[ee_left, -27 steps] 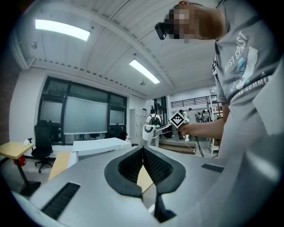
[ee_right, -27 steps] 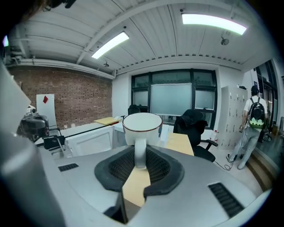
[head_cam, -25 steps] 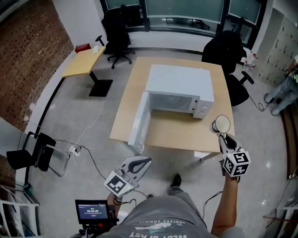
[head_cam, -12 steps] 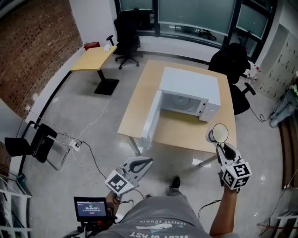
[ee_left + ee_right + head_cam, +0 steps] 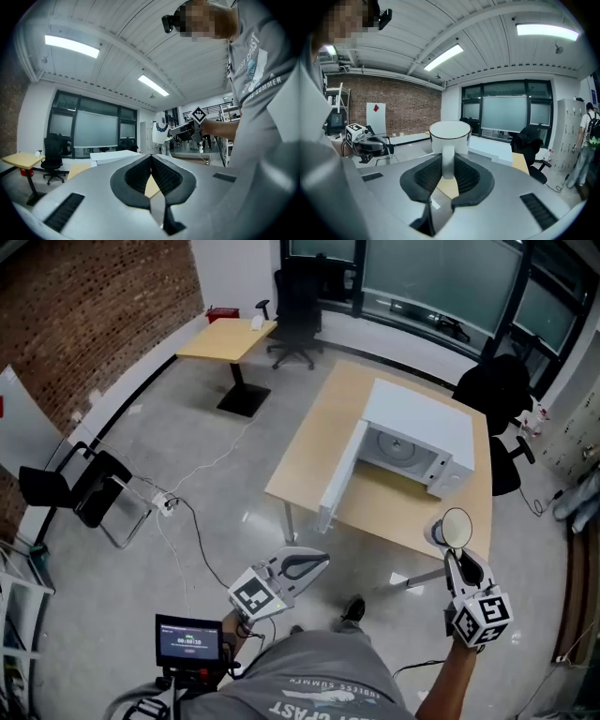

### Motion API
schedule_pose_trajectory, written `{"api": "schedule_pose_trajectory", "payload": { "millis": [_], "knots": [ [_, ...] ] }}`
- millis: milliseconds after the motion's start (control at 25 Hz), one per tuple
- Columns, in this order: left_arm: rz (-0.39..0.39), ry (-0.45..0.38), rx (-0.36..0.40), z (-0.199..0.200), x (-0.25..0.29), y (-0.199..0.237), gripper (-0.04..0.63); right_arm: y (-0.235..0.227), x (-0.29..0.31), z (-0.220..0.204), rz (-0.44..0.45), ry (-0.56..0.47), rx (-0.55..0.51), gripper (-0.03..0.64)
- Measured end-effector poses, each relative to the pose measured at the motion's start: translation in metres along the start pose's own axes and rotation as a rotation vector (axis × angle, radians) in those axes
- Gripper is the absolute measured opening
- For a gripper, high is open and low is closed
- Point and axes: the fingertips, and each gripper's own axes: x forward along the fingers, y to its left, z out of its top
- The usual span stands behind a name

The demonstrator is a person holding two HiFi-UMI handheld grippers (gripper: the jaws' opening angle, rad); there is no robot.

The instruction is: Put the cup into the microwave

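Observation:
A white cup (image 5: pixel 454 528) hangs in the air off the near right corner of the wooden table (image 5: pixel 314 451). My right gripper (image 5: pixel 458 557) is shut on its handle; in the right gripper view the cup (image 5: pixel 450 135) stands upright just past the jaws, which pinch the handle (image 5: pixel 447 162). On the table stands the white microwave (image 5: pixel 417 432), its door (image 5: pixel 339 479) swung open toward me. My left gripper (image 5: pixel 307 565) is held low in front of me, short of the table, with its jaws shut on nothing (image 5: pixel 151 160). It also sees the cup (image 5: pixel 161 131) off to its right.
A small second table (image 5: pixel 228 337) and black office chairs (image 5: pixel 298 298) stand at the back, with another chair (image 5: pixel 502 399) behind the microwave. A folding chair (image 5: pixel 82 491) and cables (image 5: pixel 187 512) lie on the floor at left. A small monitor (image 5: pixel 189 640) hangs near my left hand.
Both grippers have travelled with me across the floor, and the right one has risen slightly with the cup still held. The table and microwave now show further right in the head view.

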Motion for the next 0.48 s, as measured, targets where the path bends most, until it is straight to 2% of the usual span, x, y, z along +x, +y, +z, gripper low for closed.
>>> {"api": "schedule_pose_trajectory", "payload": {
  "millis": [200, 360, 480],
  "knots": [
    [-0.037, -0.036, 0.034, 0.005, 0.008, 0.01, 0.021, 0.005, 0.009, -0.003, -0.016, -0.016, 0.012, 0.074],
    [-0.007, -0.043, 0.11, 0.009, 0.028, 0.021, 0.02, -0.013, 0.048, -0.015, 0.059, 0.021, 0.019, 0.074],
    [0.015, -0.033, 0.104, 0.004, 0.027, 0.025, 0.021, -0.014, 0.072, -0.025, 0.089, 0.051, 0.021, 0.074]
  ]
}}
